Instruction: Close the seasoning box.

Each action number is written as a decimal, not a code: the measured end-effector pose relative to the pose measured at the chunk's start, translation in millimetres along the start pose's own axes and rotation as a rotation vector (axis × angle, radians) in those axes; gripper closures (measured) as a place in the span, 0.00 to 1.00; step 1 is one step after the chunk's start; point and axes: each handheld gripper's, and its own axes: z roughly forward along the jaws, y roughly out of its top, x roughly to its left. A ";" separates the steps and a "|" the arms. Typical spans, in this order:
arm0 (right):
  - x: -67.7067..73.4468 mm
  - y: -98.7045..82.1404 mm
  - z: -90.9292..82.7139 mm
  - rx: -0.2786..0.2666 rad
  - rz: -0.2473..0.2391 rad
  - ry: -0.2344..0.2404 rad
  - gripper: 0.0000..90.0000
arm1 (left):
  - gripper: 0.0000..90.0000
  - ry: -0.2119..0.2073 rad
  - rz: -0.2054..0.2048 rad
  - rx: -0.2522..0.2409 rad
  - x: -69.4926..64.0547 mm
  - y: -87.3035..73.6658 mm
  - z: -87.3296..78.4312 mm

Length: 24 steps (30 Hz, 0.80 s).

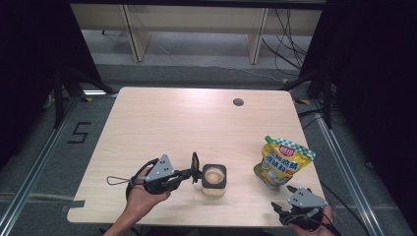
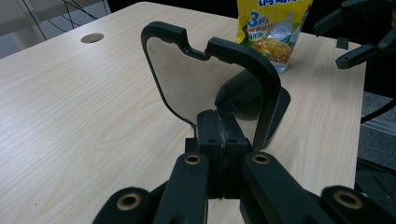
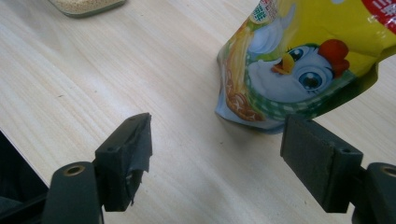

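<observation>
— Pale wooden bench [image 1: 162, 123], dark room around it. Why was the lid [image 1: 195, 167] off the jar [image 1: 214, 180]?

— So the jar stood uncovered just left of the yellow pouch [image 1: 282, 162], probably for filling. The left claw [image 1: 192, 172] was clenched on the lid's edge, beside the jar, holding it upright on edge.

— And the right claw [image 1: 290, 198]?

— Released, near the pouch, which stood upright, leaning slightly.

Pouch [image 3: 303, 65] cut off at top and right edge in right claw view, print unreadable. Jar [image 3: 86, 5] cropped to a sliver at top edge. Right claw [image 1: 295, 209] partly cut by bottom edge, high view.
</observation>
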 end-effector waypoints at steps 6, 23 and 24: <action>-1.2 -0.4 -0.9 -0.004 0.007 -0.004 0.29 | 0.99 0.001 0.003 -0.012 -0.2 3.9 -0.3; -2.4 -0.7 -2.2 -0.007 0.004 -0.010 0.29 | 0.99 -0.053 0.024 0.007 -12.6 12.5 20.7; -2.5 -0.7 -2.2 -0.007 0.004 -0.010 0.29 | 0.99 -0.051 0.013 0.012 -13.7 12.6 21.5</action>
